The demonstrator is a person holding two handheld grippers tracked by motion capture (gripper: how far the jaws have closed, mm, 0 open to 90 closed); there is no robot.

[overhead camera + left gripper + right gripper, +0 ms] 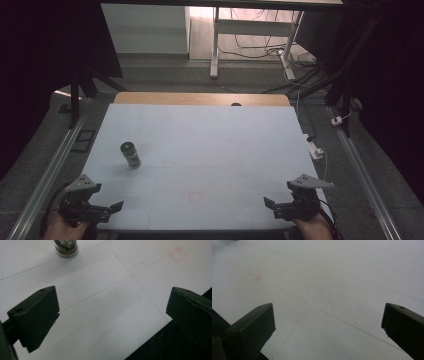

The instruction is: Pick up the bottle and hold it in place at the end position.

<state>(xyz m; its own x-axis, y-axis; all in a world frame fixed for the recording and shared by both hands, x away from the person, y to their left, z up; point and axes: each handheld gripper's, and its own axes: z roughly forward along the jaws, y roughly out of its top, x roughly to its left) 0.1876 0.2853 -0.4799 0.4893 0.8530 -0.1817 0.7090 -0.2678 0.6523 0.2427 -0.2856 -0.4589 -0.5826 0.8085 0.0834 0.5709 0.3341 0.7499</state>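
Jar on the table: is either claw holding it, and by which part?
Nothing is held. Both the left claw and right claw are open, and the jar stands apart.

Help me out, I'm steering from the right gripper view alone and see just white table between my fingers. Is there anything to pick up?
Observer: Yes. One small jar stands upright on the left half of the table, seen from the high view.
Operator: Which gripper is closer to it?
Observer: The left gripper; it sits at the near left edge, with the jar ahead of it and apart from it.
Operator: Is that gripper ready to take it?
Observer: Its fingers stand wide apart with nothing between them, and the jar shows at the top of the left gripper view.
Operator: And mine?
Observer: The right gripper is at the near right edge, far from the jar.
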